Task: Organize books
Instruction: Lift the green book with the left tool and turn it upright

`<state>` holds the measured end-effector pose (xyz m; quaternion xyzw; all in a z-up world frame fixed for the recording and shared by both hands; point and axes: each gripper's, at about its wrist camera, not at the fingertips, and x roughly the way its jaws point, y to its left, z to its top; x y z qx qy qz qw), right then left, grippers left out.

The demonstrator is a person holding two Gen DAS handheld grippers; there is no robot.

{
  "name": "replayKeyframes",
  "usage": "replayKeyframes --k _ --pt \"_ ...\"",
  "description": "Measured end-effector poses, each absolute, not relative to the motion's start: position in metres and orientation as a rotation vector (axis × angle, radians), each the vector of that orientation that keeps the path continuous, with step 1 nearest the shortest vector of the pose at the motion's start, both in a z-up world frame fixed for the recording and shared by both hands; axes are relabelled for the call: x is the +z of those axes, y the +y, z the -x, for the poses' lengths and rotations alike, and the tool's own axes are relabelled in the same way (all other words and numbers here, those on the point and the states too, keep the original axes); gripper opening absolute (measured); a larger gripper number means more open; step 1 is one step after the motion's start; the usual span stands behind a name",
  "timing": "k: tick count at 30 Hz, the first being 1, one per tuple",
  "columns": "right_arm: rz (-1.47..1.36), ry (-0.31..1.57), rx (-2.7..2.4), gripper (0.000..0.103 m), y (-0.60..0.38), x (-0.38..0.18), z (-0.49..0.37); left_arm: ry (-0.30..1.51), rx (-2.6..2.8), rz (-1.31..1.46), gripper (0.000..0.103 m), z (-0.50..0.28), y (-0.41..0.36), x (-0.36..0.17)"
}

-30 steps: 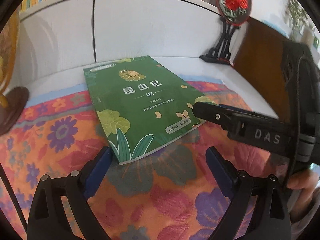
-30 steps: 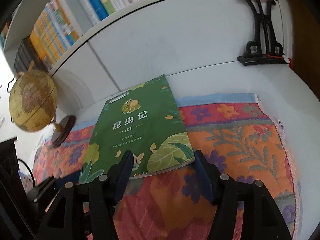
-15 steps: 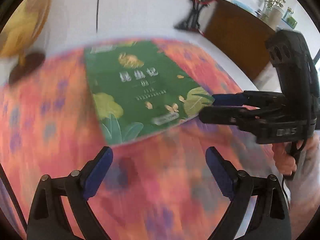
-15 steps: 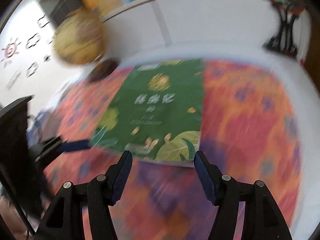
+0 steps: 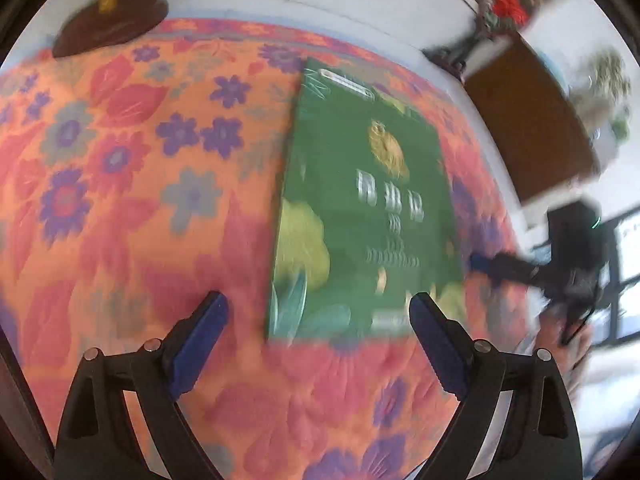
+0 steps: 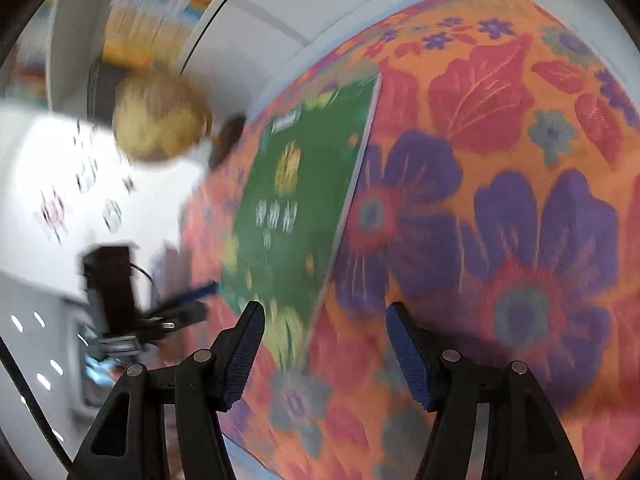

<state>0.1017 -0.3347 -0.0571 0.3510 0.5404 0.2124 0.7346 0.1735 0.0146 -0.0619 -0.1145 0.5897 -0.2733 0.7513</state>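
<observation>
Surface: a quilted cloth (image 5: 132, 168) printed with orange, red and purple flowers covers a white desk; both views are smeared by motion.
Room: white panels rise behind the desk, and a blurred row of shelved books (image 6: 148, 12) stands above them in the right wrist view.

Left wrist view
- Left gripper (image 5: 320, 344): jaws spread wide, nothing between the pads, only cloth beneath them.
- Green book (image 5: 360, 208): lies flat on the cloth, cover up; its near edge sits just ahead of the jaw gap, toward the right-hand pad.
- Right gripper (image 5: 532, 272): reaches in from beyond the right-hand jaw, blue tip close by the book's far long edge; contact cannot be told through the blur.
- Background: globe base (image 5: 108, 24) far ahead to the left, a red ornament on a black stand (image 5: 500, 8) far ahead to the right.

Right wrist view
- Right gripper (image 6: 324, 344): jaws about half apart and closing, with no book between the pads; the book's near corner lies just ahead of the left-hand pad.
- Left gripper (image 6: 160, 312): seen beyond the left-hand jaw, at the book's other side.
- Globe (image 6: 160, 116): far ahead, past the book.

Step in hand: likely the approach, both grippers flanking the one loose book before any grasp.
Next move: probably one set of jaws must catch an edge of the thin, flat book; lifting that edge off the soft cloth looks the hard part.
</observation>
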Motion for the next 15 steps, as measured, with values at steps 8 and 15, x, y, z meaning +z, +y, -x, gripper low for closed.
replayKeyframes --k 8,15 --pt "-0.739 1.189 0.490 0.059 -0.319 -0.055 -0.150 1.303 -0.694 0.446 0.090 -0.216 0.019 -0.073" --pt "-0.539 1.143 0.390 0.046 -0.281 -0.046 -0.173 1.274 -0.668 0.385 0.090 -0.229 0.001 -0.069"
